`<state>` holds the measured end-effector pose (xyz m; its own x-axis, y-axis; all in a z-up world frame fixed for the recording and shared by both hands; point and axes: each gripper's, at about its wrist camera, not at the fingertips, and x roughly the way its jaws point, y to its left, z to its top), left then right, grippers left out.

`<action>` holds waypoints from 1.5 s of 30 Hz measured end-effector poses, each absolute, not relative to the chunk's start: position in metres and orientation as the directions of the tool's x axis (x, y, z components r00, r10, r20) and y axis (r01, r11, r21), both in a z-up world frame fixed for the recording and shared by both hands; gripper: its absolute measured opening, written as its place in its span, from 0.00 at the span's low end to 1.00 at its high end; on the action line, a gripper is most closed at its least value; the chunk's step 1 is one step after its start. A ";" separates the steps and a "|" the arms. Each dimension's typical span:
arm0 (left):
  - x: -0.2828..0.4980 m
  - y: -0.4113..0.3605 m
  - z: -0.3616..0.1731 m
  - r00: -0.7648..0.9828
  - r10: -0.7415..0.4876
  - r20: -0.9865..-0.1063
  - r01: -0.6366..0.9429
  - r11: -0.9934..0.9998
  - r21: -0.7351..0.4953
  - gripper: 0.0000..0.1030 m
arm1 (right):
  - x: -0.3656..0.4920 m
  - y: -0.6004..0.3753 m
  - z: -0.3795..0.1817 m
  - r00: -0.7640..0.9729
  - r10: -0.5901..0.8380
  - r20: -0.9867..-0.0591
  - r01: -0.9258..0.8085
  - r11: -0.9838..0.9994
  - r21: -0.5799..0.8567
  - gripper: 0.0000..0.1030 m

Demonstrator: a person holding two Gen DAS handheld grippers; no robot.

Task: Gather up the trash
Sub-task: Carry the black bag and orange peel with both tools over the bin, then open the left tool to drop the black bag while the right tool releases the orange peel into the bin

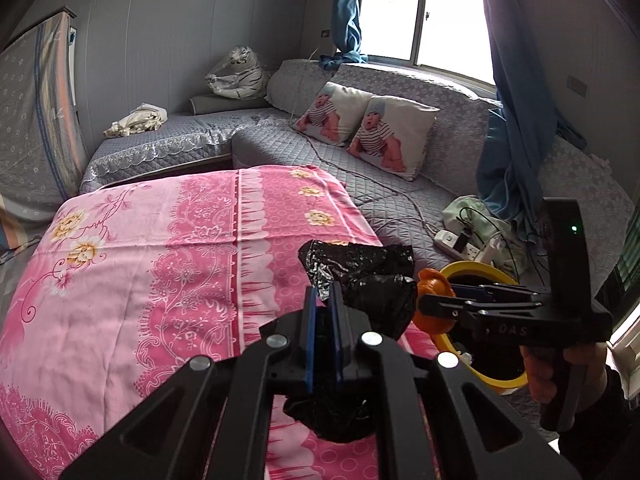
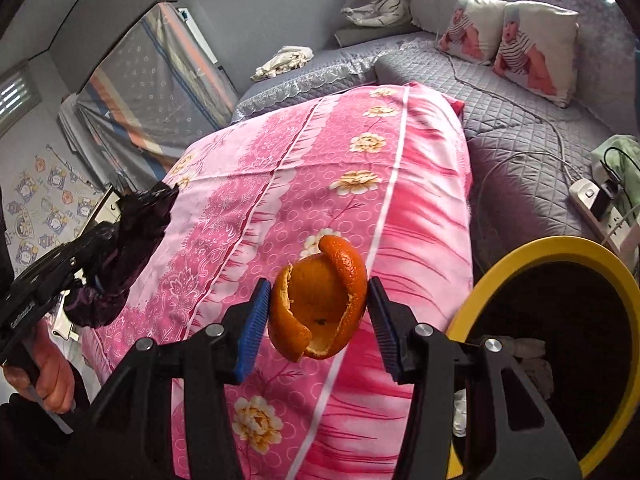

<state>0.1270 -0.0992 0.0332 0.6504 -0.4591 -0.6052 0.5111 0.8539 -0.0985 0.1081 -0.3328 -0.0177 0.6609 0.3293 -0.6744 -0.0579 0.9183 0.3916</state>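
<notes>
My left gripper is shut on a crumpled black plastic bag, held above the pink flowered tablecloth. The bag also shows in the right wrist view at the left, with the left gripper. My right gripper is shut on an orange peel, holding it in the air beside the yellow-rimmed trash bin. In the left wrist view the peel and right gripper sit at the bin's rim. White scraps lie inside the bin.
A grey quilted sofa with two baby-print pillows wraps behind the table. A white power strip with cables lies on the sofa near the bin. A plush tiger and a crumpled cloth lie farther back.
</notes>
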 end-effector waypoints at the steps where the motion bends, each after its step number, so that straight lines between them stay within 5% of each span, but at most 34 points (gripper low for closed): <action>1: 0.122 -0.104 0.035 0.649 -0.467 -0.600 0.523 0.847 -0.093 0.06 | 0.106 -0.340 -0.017 0.670 0.323 -0.669 -0.043 0.916 0.400 0.45; 26: 0.082 -0.231 0.042 0.523 -0.630 -0.575 0.742 0.668 -0.058 0.06 | 0.038 -0.483 -0.007 0.790 -0.005 -0.613 0.311 0.865 0.394 0.45; 45: 0.111 -0.323 -0.041 0.343 -0.598 -0.724 0.774 0.617 -0.143 0.06 | 0.027 -0.544 -0.035 0.722 -0.127 -0.680 0.487 0.792 0.368 0.46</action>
<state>0.1107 -0.3227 -0.0410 0.3430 -0.5980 -0.7244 0.7736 0.6173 -0.1434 0.0274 -0.5436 -0.0351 0.7220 -0.1274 -0.6801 0.4865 0.7923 0.3681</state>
